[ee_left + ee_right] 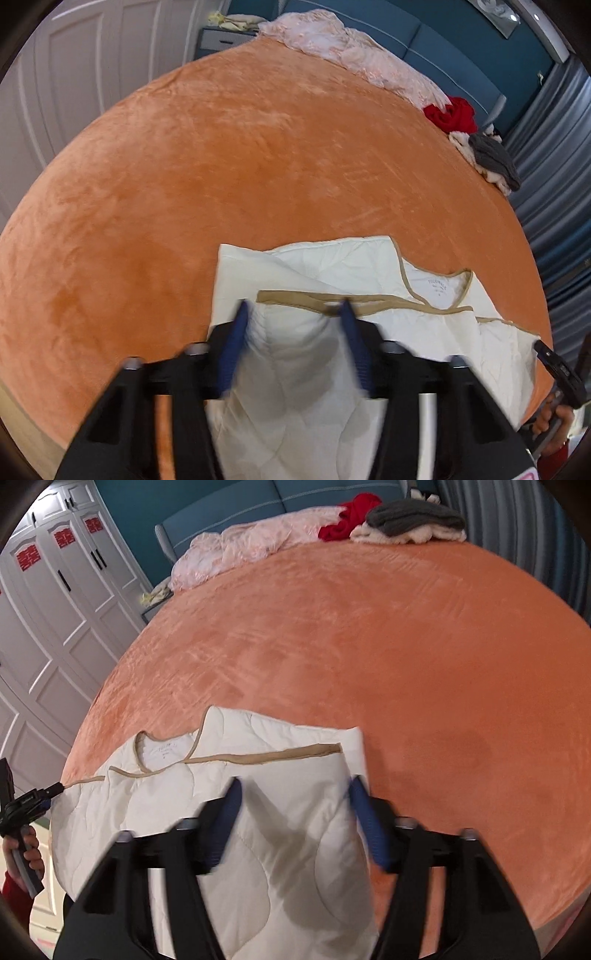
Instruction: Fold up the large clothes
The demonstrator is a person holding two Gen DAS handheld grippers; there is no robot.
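A cream quilted garment (332, 280) with tan trim lies partly folded on the orange bed cover (221, 166); its neckline with a label faces up. It also shows in the right wrist view (258, 768). My left gripper (293, 308) is open and empty just above the garment, its right fingertip near the tan trim. My right gripper (293, 786) is open and empty above the garment's folded right part. The other gripper (40, 797) shows at the left edge of the right wrist view, at the garment's left edge.
At the bed's far side lie a pale pink blanket (243, 542), a red cloth (351, 517) and a grey and cream pile (413, 520). White wardrobe doors (55, 590) stand to the left. A blue headboard (443, 40) and striped curtain (554, 147) border the bed.
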